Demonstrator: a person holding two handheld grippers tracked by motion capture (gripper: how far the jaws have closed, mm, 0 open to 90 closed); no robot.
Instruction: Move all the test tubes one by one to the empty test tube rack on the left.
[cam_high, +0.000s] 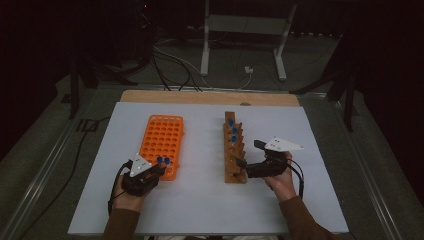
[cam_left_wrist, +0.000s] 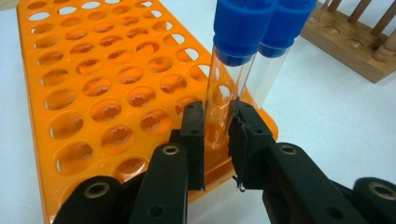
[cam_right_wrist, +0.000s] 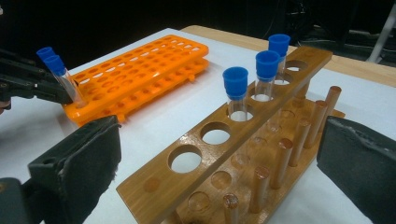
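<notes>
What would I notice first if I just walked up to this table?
Probably the bright orange rack on the left side of the white table, full of round holes. At its near corner the left hand-held gripper is shut on a clear tube with a blue cap, with a second blue-capped tube right beside it. To the right stands a wooden rack holding three more blue-capped tubes, with the right hand-held gripper open around its near end.

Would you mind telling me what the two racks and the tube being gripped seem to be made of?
Orange rack: likely moulded plastic, uniform glossy colour. Wooden rack: varnished wood, grain and sheen visible. Gripped tube: clear, plastic or glass, with an opaque blue cap, probably plastic.
</notes>
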